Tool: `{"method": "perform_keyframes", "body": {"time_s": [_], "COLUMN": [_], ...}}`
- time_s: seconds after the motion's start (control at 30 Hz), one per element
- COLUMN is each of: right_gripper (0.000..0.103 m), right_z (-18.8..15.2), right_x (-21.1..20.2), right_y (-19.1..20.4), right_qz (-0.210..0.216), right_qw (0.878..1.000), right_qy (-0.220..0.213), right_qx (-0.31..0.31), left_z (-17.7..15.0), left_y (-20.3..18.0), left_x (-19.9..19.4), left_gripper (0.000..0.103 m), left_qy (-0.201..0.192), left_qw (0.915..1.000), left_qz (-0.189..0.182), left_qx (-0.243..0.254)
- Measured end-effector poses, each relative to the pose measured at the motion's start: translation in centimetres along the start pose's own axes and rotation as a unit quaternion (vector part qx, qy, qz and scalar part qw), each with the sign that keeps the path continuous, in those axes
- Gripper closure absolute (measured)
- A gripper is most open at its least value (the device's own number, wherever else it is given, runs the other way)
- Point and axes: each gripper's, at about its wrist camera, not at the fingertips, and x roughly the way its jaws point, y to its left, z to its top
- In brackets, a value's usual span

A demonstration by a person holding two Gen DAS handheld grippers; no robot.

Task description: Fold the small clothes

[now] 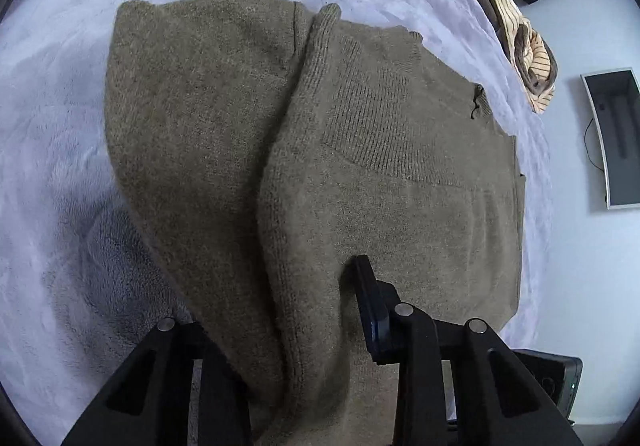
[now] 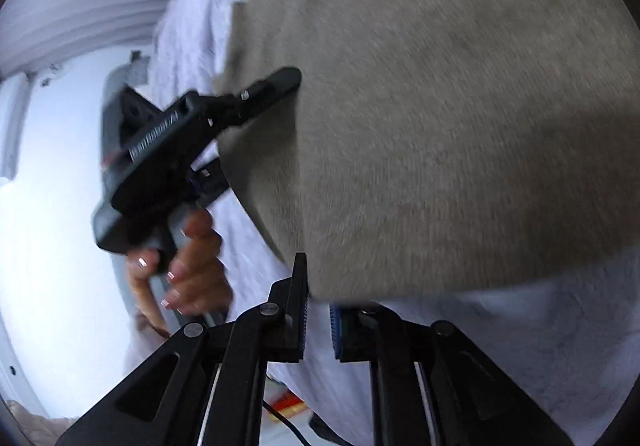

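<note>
Olive knit sweater [image 1: 360, 165], partly folded, fills the centre of the left wrist view on a white fleecy bed blanket [image 1: 60, 125]. My left hand-held gripper [image 1: 304, 326], lower centre, is clamped on a raised fold of it. My right hand-held gripper [image 2: 318, 310], bottom centre of its view, is narrow at the sweater's edge; grip unclear. Striped garment [image 1: 536, 57], upper right.

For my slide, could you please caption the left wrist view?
Left hand-held gripper pinching an olive knit sweater on a white blanket.
</note>
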Motion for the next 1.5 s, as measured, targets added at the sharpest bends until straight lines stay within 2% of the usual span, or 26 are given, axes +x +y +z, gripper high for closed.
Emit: {"method": "perform_keyframes", "body": {"time_s": [0.07, 0.13, 0.23, 0.33, 0.37, 0.43, 0.5, 0.6, 0.67, 0.77, 0.93, 0.97, 1.03, 1.13, 1.17, 1.2, 1.27, 1.33, 1.37, 1.47, 1.5], "right_gripper": [0.091, 0.091, 0.091, 0.092, 0.093, 0.095, 0.097, 0.101, 0.101, 0.101, 0.101, 0.101, 0.101, 0.101, 0.101, 0.1, 0.099, 0.098, 0.098, 0.096, 0.088], "right_z": [-1.0, -0.9, 0.8, 4.0, 5.2, 7.3, 9.1, 9.0, 8.1, 7.9, 7.5, 7.4, 7.2, 6.6, 6.5, 6.4, 6.8, 7.2, 7.4, 7.4, 7.4], "right_x": [-1.3, -4.2, -10.2, -14.2, -14.7, -13.9, -11.0, -10.3, -11.0, -12.3, -13.8, -14.3, -15.6, -17.6, -18.2, -18.9, -20.5, -22.1, -22.7, -24.1, -24.5], "right_y": [0.2, 0.8, 1.2, 0.7, 0.3, -1.0, -2.8, -3.6, -4.1, -6.4, -9.4, -10.1, -11.9, -14.2, -14.8, -15.3, -16.2, -17.2, -17.6, -18.9, -19.3], "right_qz": [-0.03, -0.045, -0.073, -0.124, -0.141, -0.177, -0.213, -0.205, -0.19, -0.142, -0.068, -0.046, 0.002, 0.046, 0.055, 0.067, 0.089, 0.107, 0.114, 0.136, 0.141], "right_qw": [0.999, 0.996, 0.988, 0.972, 0.966, 0.96, 0.961, 0.958, 0.961, 0.971, 0.982, 0.983, 0.985, 0.982, 0.981, 0.979, 0.973, 0.965, 0.963, 0.958, 0.958], "right_qy": [0.019, 0.002, -0.091, -0.161, -0.174, -0.171, -0.127, -0.146, -0.154, -0.16, -0.166, -0.167, -0.172, -0.184, -0.187, -0.193, -0.212, -0.232, -0.238, -0.239, -0.236], "right_qx": [-0.035, -0.072, -0.106, -0.121, -0.128, -0.133, -0.126, -0.138, -0.132, -0.105, -0.065, -0.054, -0.019, 0.007, 0.011, 0.017, 0.034, 0.054, 0.062, 0.076, 0.08], "left_z": [0.0, -0.1, -0.5, -0.5, -0.4, -0.4, -0.2, -0.1, 0.1, 0.6, 0.5, 0.3, -0.3, -1.3, -1.4, -1.6, -1.8, -2.1, -2.1, -1.8, -1.5], "left_y": [0.0, -0.3, -0.8, -2.2, -2.8, -4.2, -5.8, -8.9, -11.7, -16.7, -24.5, -25.8, -27.6, -28.8, -29.0, -29.1, -29.2, -29.5, -29.5, -27.6, -26.4], "left_x": [-0.3, -0.5, -1.5, -2.2, -2.4, -3.2, -3.9, -4.8, -4.7, -3.4, 2.4, 3.7, 6.0, 6.7, 6.5, 6.0, 4.1, 2.6, 2.0, -0.2, -0.9], "left_gripper": [0.069, 0.076, 0.084, 0.085, 0.086, 0.086, 0.086, 0.086, 0.086, 0.086, 0.086, 0.085, 0.085, 0.083, 0.069, 0.043, 0.02, 0.02, 0.02, 0.02, 0.02], "left_qy": [-0.004, -0.011, -0.027, -0.043, -0.047, -0.055, -0.063, -0.071, -0.072, -0.061, -0.024, -0.019, -0.017, -0.02, -0.016, -0.011, -0.038, -0.059, -0.066, -0.112, -0.124], "left_qw": [1.0, 0.9998, 0.9988, 0.9971, 0.9966, 0.9955, 0.9949, 0.9933, 0.9909, 0.9868, 0.9771, 0.9744, 0.9671, 0.9626, 0.9628, 0.9651, 0.9677, 0.9638, 0.9623, 0.9624, 0.9638], "left_qz": [0.005, 0.015, 0.036, 0.052, 0.055, 0.059, 0.053, 0.046, 0.044, 0.034, 0.01, 0.012, 0.042, 0.064, 0.057, 0.034, 0.003, -0.011, -0.006, 0.04, 0.056], "left_qx": [-0.003, 0.002, 0.018, 0.034, 0.04, 0.05, 0.057, 0.079, 0.105, 0.146, 0.211, 0.224, 0.25, 0.263, 0.264, 0.26, 0.249, 0.26, 0.264, 0.244, 0.229]}}
